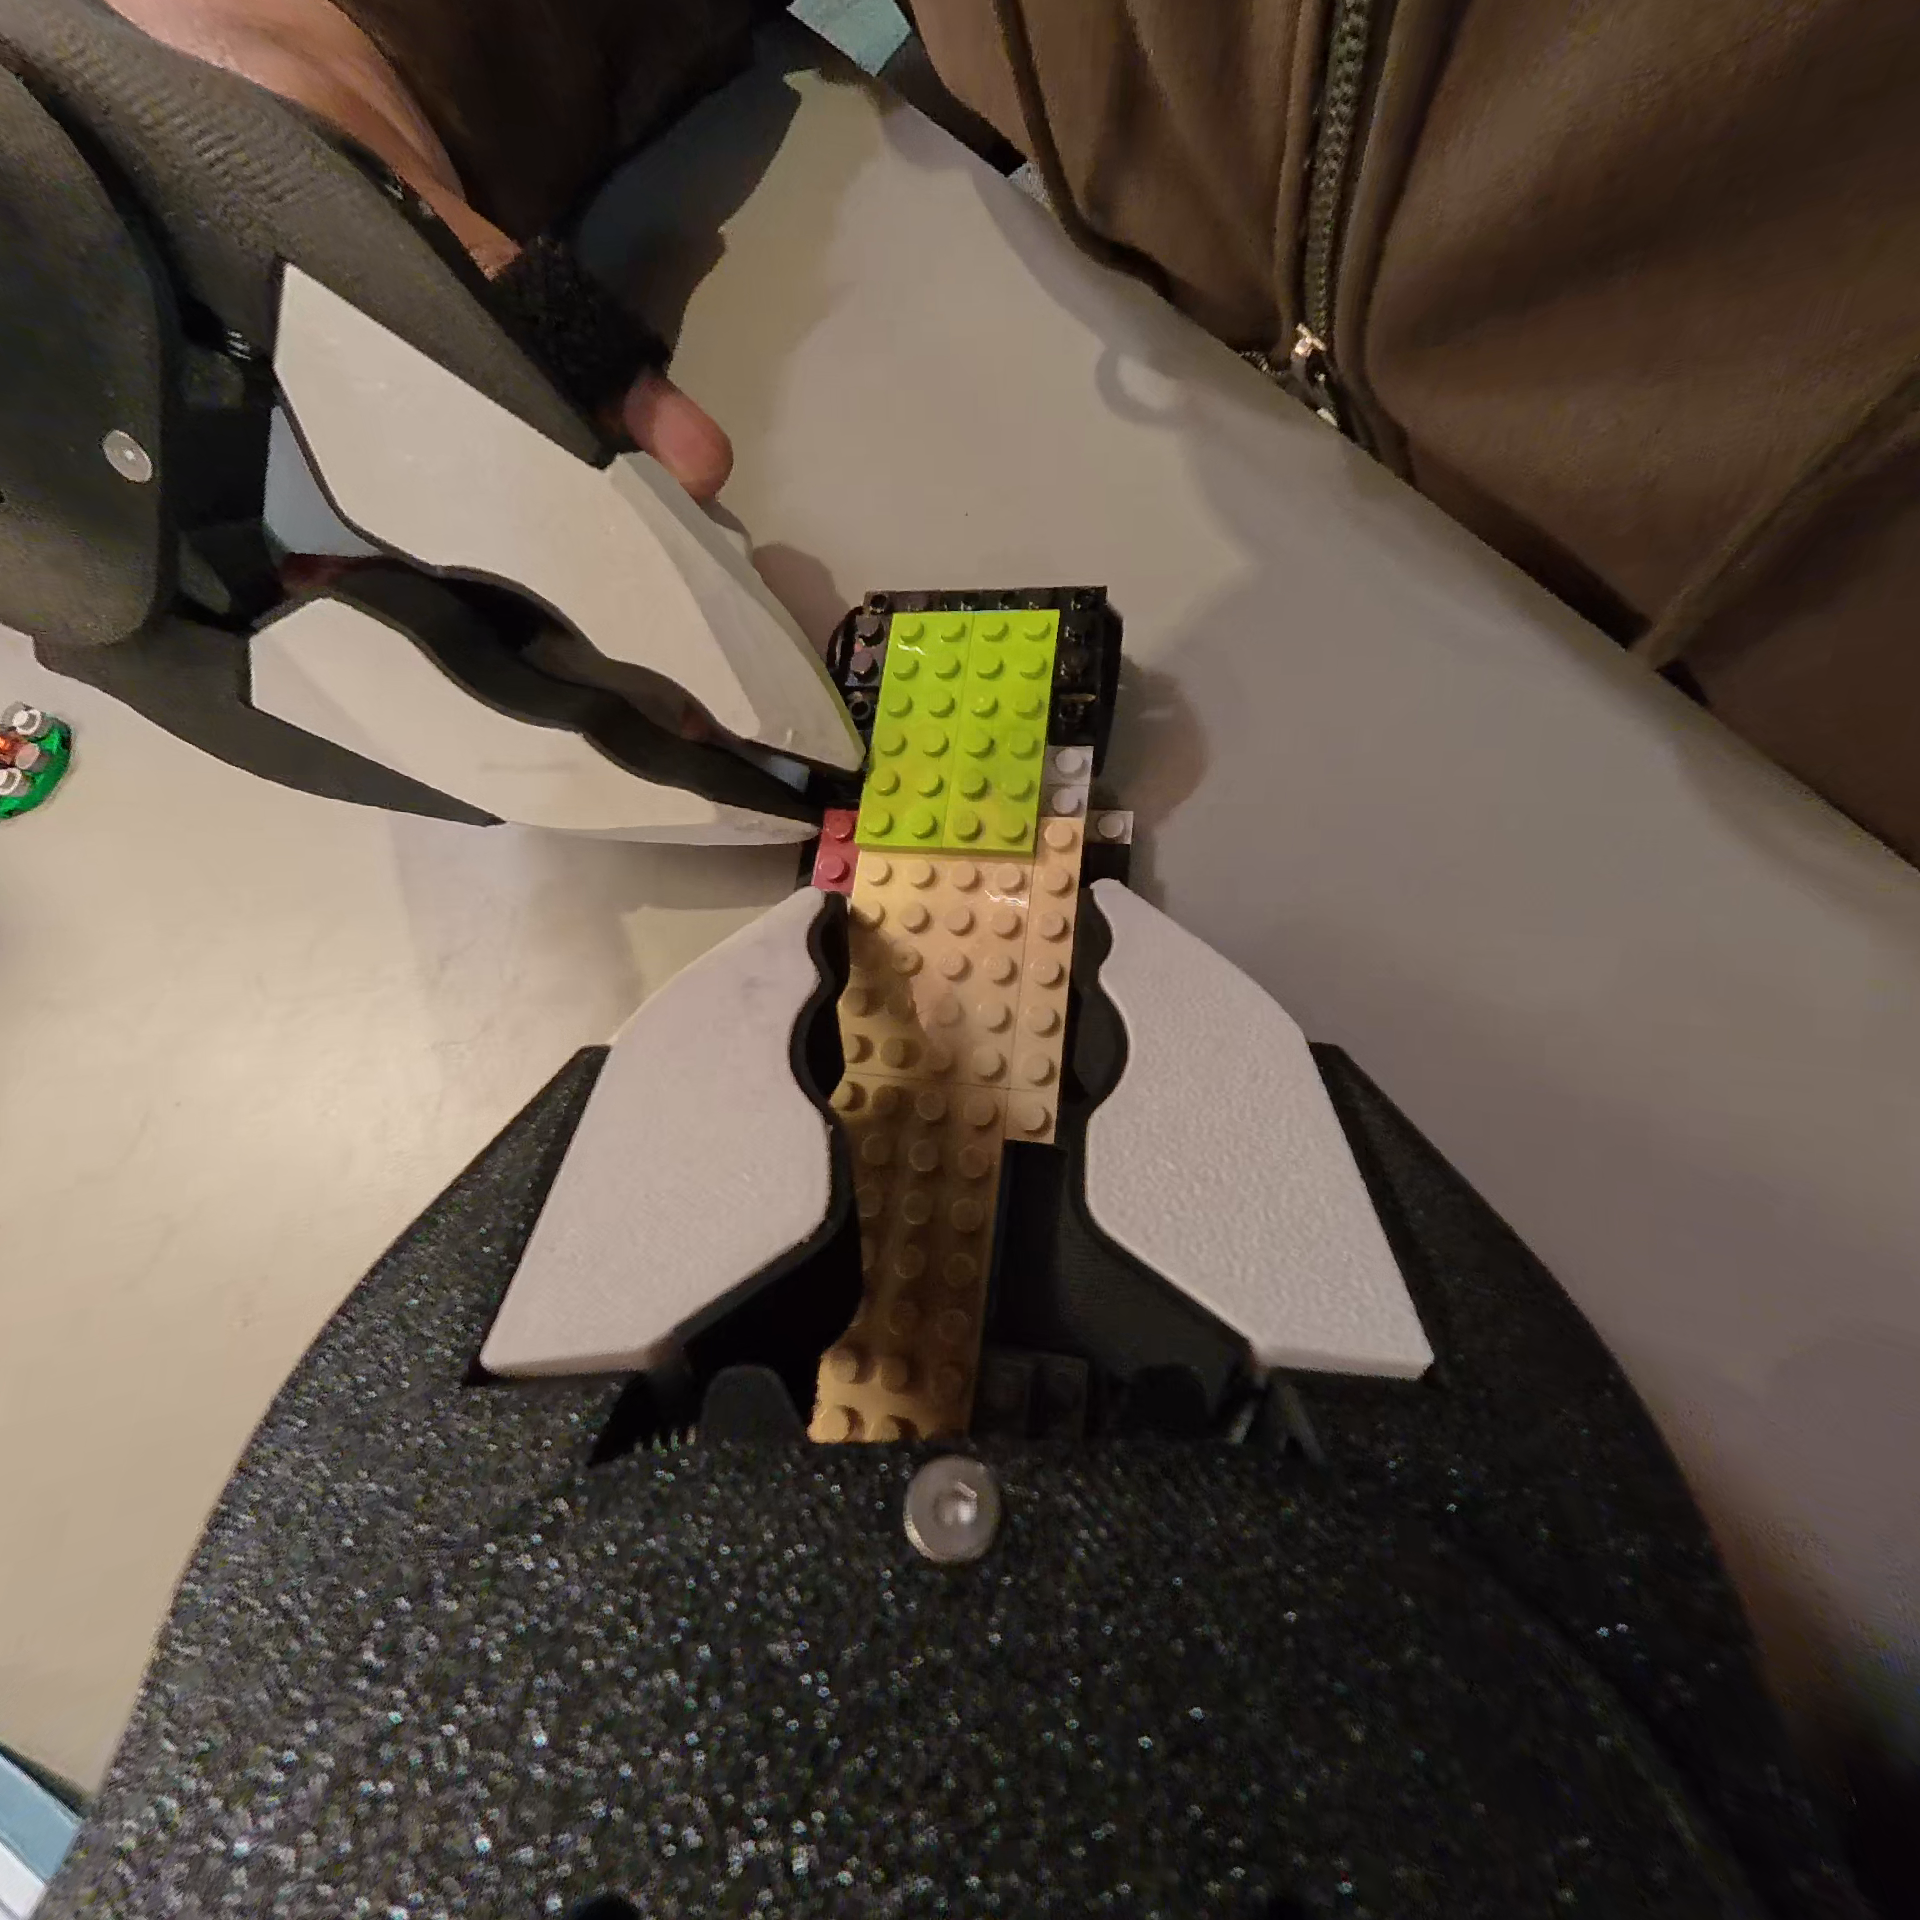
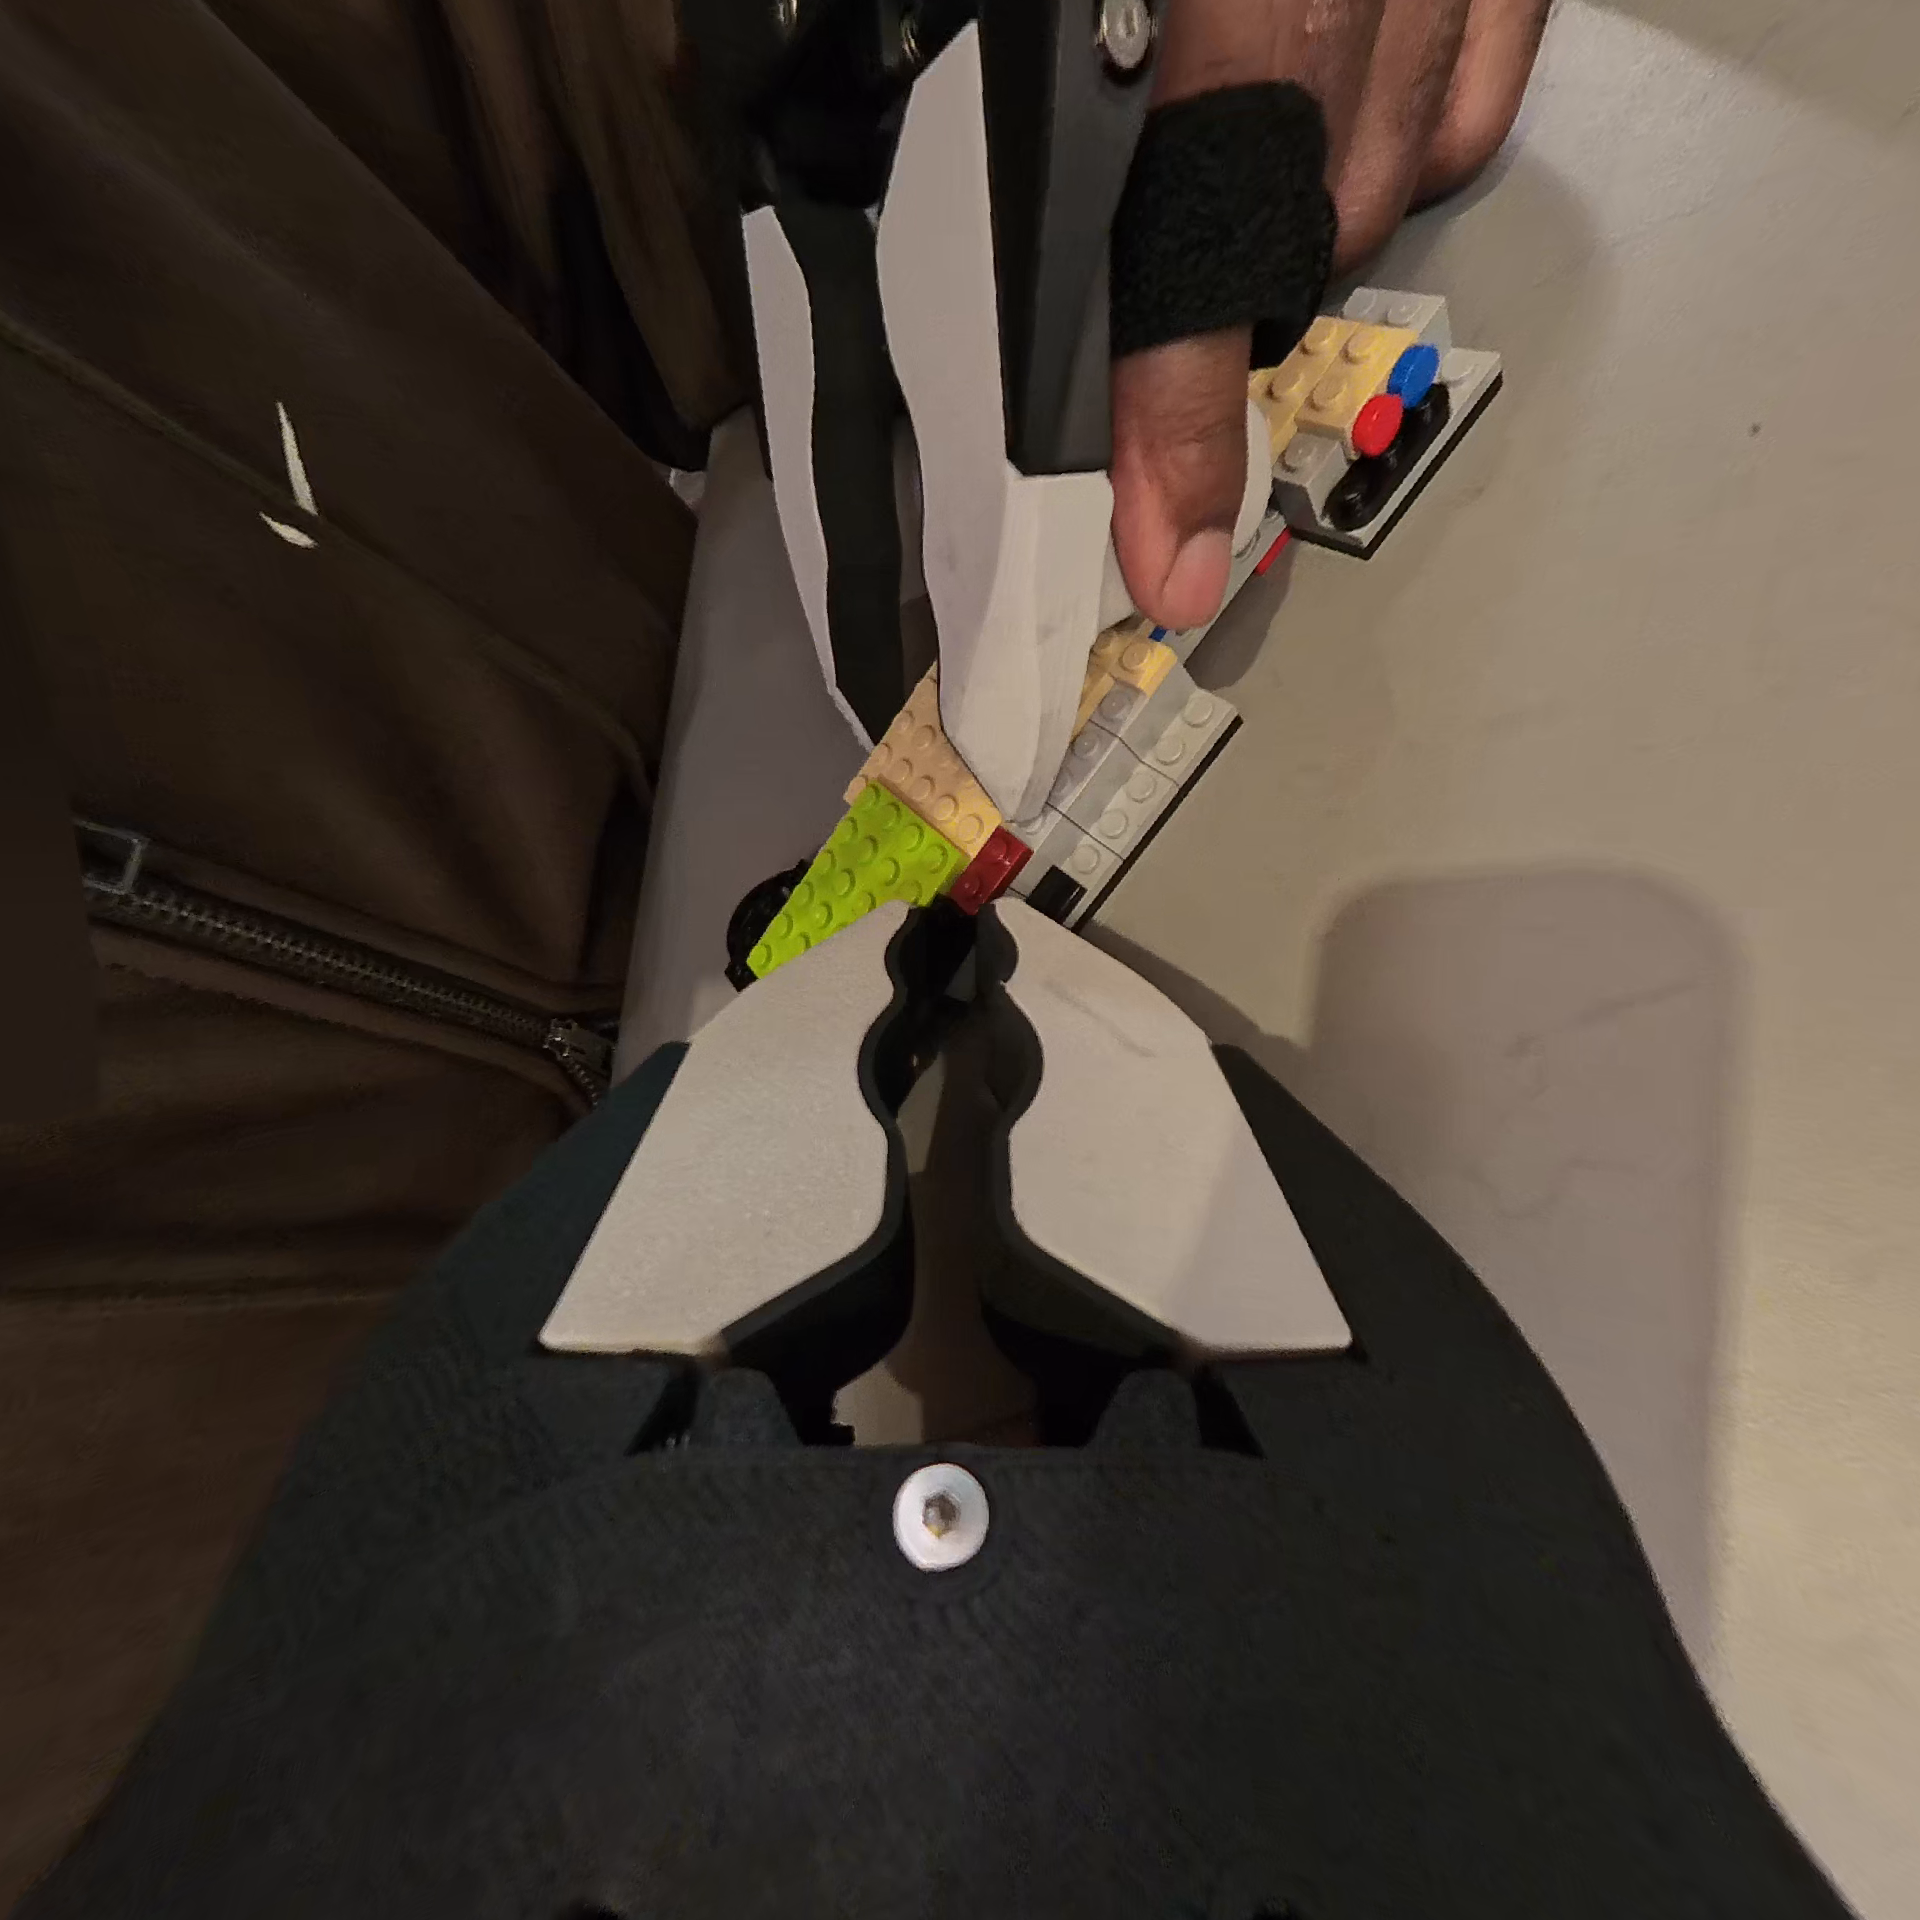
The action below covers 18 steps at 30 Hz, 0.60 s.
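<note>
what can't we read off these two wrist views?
- Near end of the brick model: left wrist view, under the left gripper body.
- What the right gripper pinches: its own fingers cover it.
- Green part: cut by left edge.
- Model's middle, right wrist view: thumb covers it.

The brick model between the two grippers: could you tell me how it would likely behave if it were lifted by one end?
The brick model is long and flat, built of many small plates, so it would probably stay fairly stiff. It may still split at a seam. Small edge pieces like the red brick might pop off if squeezed.
</note>
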Each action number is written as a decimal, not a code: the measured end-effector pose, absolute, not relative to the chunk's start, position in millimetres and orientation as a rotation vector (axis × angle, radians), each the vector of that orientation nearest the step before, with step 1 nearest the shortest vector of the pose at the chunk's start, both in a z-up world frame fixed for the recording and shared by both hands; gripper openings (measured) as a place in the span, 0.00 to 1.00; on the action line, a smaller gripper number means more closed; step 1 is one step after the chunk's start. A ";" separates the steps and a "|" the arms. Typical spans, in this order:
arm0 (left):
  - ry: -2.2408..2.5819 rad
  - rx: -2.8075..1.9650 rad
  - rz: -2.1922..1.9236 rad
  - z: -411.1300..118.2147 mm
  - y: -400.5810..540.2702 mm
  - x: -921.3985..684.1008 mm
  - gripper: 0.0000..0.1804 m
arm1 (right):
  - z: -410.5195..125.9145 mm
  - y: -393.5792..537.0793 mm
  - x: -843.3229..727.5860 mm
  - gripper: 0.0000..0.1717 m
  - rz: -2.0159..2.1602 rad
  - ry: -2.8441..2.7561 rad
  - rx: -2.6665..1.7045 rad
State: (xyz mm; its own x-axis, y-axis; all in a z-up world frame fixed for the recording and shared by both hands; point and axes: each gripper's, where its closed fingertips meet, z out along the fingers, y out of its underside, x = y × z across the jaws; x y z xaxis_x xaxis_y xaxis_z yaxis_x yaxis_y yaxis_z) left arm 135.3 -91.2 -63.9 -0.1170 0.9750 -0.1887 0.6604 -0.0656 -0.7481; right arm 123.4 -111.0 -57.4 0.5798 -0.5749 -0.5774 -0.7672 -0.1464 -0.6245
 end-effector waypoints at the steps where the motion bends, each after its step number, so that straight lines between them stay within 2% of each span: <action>1: -1.805 -1.747 1.027 -64.0 -91.2 135.3 0.23 | -56.6 -111.0 123.3 0.05 0.243 1.087 -1.830; 5: -1.804 -1.746 1.027 -63.9 -91.2 135.8 0.23 | -49.7 -110.9 122.7 0.02 0.252 1.051 -1.790; 18: -1.821 -1.731 1.033 -63.6 -92.9 137.4 0.23 | -53.6 -110.9 117.3 0.03 0.300 1.068 -1.803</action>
State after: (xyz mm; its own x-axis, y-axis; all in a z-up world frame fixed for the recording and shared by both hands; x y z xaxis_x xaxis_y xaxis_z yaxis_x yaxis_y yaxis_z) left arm 137.4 -92.9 -63.6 -0.1349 0.9731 -0.1866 0.6596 -0.0523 -0.7498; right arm 117.3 -110.9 -53.6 0.5827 -0.5317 -0.6147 -0.7741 -0.1329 -0.6189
